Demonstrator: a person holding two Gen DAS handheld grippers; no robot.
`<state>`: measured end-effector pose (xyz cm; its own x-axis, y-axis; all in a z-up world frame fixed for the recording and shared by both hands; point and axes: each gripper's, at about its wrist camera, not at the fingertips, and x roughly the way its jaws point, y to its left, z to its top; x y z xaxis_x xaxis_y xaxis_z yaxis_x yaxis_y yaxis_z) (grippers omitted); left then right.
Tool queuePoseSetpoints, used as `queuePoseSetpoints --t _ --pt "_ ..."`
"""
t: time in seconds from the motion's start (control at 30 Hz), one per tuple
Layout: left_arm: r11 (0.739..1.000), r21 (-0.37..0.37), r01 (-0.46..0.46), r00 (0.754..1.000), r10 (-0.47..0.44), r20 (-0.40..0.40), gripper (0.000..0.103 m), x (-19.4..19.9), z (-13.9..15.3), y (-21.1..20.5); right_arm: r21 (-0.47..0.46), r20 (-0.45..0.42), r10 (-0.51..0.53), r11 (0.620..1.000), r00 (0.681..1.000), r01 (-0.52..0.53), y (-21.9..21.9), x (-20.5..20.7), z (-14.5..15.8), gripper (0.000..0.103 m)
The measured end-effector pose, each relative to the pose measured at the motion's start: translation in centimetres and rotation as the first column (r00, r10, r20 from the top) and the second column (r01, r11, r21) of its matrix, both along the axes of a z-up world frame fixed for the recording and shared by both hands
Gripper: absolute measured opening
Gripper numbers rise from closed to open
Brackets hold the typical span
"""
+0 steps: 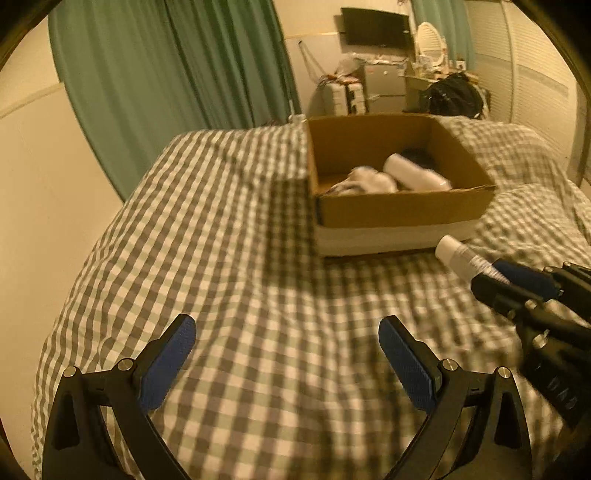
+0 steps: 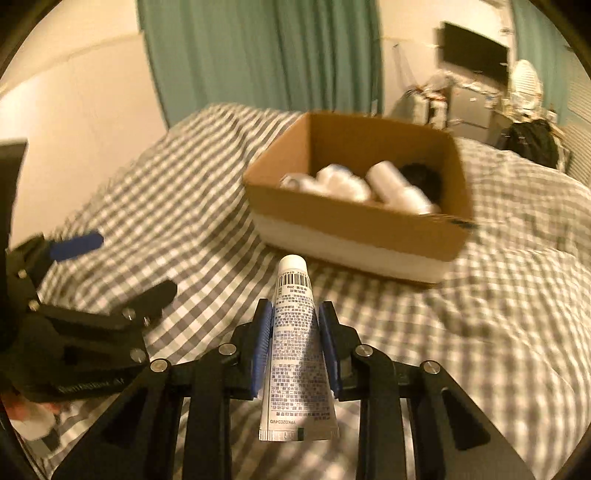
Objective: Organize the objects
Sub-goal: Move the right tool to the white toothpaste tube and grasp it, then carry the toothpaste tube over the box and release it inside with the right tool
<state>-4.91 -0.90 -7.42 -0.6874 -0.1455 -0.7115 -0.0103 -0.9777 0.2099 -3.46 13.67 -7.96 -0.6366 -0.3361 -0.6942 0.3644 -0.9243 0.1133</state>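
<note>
My right gripper is shut on a white printed tube, cap pointing toward a cardboard box ahead on the bed. The box holds white bottles and a dark item. In the left wrist view the right gripper with the tube is at the right, just short of the box. My left gripper is open and empty above the checked bedcover; it also shows in the right wrist view at the left.
A grey-and-white checked duvet covers the bed. Green curtains hang behind. A cluttered desk with a monitor and a black bag stands at the far end. A wall lies left of the bed.
</note>
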Motion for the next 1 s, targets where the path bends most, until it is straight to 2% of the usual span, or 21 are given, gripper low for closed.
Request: queuePoseSetpoints --t 0.13,0.33,0.5,0.77,1.0 --pt "0.999 0.031 0.039 0.998 -0.038 -0.048 0.102 1.1 2.1 1.8 -0.074 -0.036 -0.066 0.995 0.997 0.063 3.1 1.7 2.3 0.026" --pt "0.996 0.056 0.073 0.993 -0.067 -0.102 0.102 1.8 5.0 3.5 -0.114 -0.116 -0.134 0.986 0.984 0.121 5.9 3.3 5.9 0.026" --pt "0.99 0.114 0.084 0.987 -0.067 -0.143 0.102 1.4 7.4 3.8 -0.13 -0.179 -0.146 0.984 0.973 0.124 6.7 3.8 9.0 0.026" --pt "0.985 0.142 0.098 0.974 -0.066 -0.215 0.102 -1.3 11.0 4.2 -0.115 -0.277 -0.125 0.989 0.953 0.096 6.4 2.1 13.8 0.026" --pt "0.983 0.15 0.104 0.968 -0.066 -0.242 0.102 -5.0 12.2 4.5 -0.087 -0.323 -0.098 0.994 0.941 0.073 5.7 -1.3 16.2 0.026"
